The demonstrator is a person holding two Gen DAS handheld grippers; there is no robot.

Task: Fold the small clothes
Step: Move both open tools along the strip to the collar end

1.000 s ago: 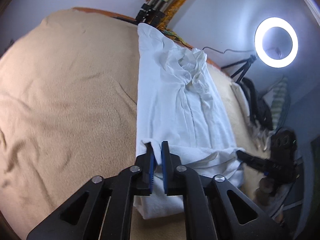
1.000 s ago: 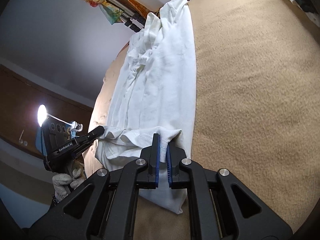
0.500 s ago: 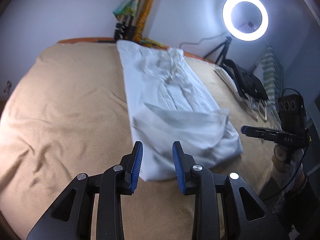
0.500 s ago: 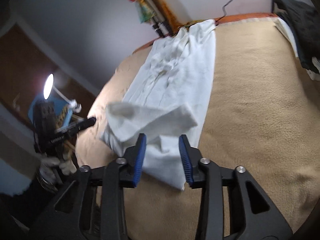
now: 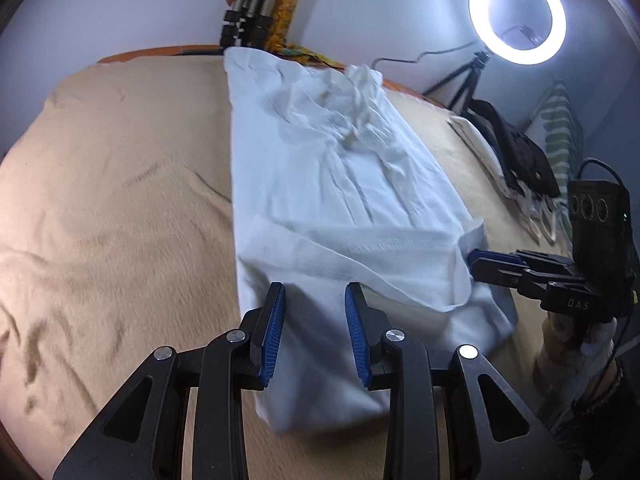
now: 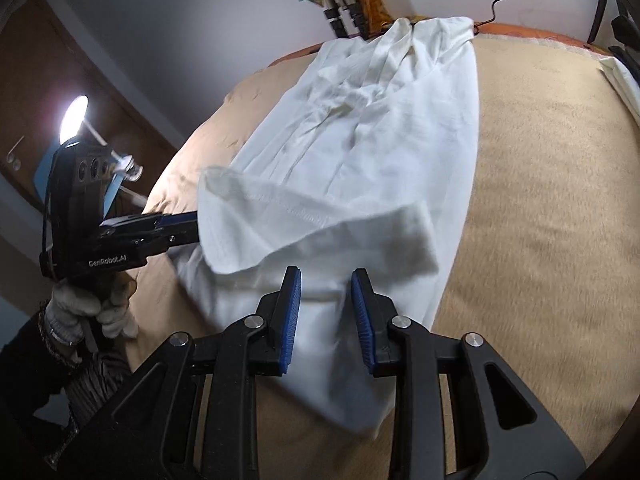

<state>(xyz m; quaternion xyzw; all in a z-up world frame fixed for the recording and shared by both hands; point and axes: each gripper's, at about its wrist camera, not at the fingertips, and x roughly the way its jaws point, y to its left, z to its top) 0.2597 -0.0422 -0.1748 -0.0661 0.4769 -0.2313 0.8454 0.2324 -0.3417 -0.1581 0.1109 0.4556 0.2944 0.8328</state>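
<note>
1. Left gripper (image 5: 314, 330): the blue pads stand spread with nothing between them. One second earlier they were pressed together on the near hem of the white garment (image 5: 340, 200).
2. Right gripper (image 6: 326, 318): its pads are likewise spread and empty; earlier they pinched the same hem.
3. White garment: it lies lengthwise on the tan blanket (image 5: 120, 200), running from lower centre to upper centre of both views. Its near end is now turned back over the body as a loose flap, which looks blurred in the right wrist view.
4. In the left wrist view, the right gripper appears at the right edge, tips beside the flap's corner; whether they touch cannot be told.
5. The ring light (image 5: 518, 14) sits in the upper right, higher in frame than before.
6. A gloved hand (image 6: 90, 308) holds the left gripper at the lower left of the right wrist view.
</note>
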